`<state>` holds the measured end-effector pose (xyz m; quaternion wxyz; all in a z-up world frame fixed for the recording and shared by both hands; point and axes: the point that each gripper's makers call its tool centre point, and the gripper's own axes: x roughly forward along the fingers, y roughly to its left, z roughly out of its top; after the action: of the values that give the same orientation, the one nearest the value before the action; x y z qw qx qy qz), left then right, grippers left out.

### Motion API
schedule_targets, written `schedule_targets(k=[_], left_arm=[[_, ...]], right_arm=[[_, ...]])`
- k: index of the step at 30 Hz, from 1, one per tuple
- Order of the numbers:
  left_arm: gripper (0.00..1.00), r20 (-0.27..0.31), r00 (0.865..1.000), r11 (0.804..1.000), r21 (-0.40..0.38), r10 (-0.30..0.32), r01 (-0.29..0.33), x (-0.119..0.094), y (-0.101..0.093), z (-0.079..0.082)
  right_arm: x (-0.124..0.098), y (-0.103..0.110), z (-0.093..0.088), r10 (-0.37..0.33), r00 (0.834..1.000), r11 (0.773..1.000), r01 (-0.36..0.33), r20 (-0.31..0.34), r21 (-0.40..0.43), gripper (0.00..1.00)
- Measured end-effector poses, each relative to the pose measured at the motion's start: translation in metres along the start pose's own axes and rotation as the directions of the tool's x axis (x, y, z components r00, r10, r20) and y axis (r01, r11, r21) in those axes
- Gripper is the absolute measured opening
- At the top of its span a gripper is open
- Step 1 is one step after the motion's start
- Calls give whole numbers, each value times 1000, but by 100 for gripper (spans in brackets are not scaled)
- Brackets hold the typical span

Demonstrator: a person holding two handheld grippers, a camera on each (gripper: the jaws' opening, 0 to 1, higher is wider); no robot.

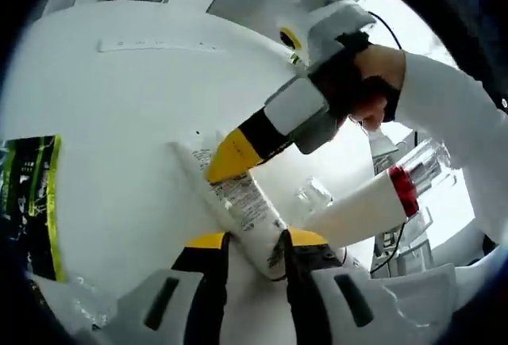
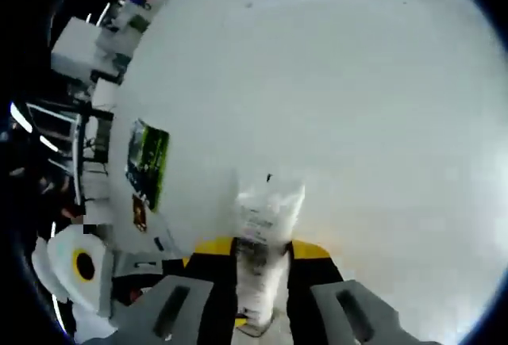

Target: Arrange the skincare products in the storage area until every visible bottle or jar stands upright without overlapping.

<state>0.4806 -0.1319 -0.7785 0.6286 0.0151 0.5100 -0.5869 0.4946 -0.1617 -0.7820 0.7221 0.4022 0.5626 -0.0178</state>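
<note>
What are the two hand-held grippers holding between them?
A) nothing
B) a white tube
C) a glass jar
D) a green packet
B: both the left hand-held gripper and the right hand-held gripper are shut on the same white tube with printed text.

Print on white tube [image 1: 242, 202] and green packet [image 2: 149, 162] too blurred; nothing legible.

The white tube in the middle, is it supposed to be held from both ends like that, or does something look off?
It does look odd: the white tube isn't standing but slants across the white table, pinched by the left gripper at one end and the right gripper at the other. A red-collared bottle beside it also lies tipped over.
</note>
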Motion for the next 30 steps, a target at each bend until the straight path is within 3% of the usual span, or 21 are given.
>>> schedule_targets(k=[1,2,3,6,11,13,17,20,22,23,27,30], left_arm=[[28,21,999,999,25,-33,33,4,0,4],[28,51,998,999,26,-48,46,5,0,8],[27,41,997,997,-35,-61,62,1,-1,5],[24,69,996,993,-95,-63,69,1,9,9],[23,76,995,995,-74,-58,64,1,4,8],[23,77,996,997,-49,-50,53,2,1,9],[24,90,995,999,16,-32,30,4,-1,13],[25,93,995,999,34,-22,19,7,1,16],[26,91,996,999,47,-23,19,8,3,18],[26,88,996,999,50,-22,17,7,3,17],[26,93,995,998,55,-30,25,6,2,12],[26,122,992,999,23,-27,24,8,2,12]], right_arm=[[2,-8,-3,12,1000,998,-11,11,-56,8],[-2,-2,-6,89,996,995,-88,12,-35,7],[-2,-8,-1,78,996,997,-79,36,7,7],[-2,-10,6,66,997,997,-64,35,-46,7],[1,0,5,35,999,993,-35,-1,-114,11],[2,1,5,-20,1000,984,16,-22,-175,13],[5,12,0,-125,990,936,97,-61,-340,25],[10,13,-1,-269,961,855,205,-69,-476,31],[11,8,1,-381,923,771,284,-56,-570,29],[13,8,0,-411,910,790,322,-61,-522,30],[16,5,4,-475,879,736,371,-41,-567,29],[17,4,5,-503,864,714,401,-23,-574,28]])
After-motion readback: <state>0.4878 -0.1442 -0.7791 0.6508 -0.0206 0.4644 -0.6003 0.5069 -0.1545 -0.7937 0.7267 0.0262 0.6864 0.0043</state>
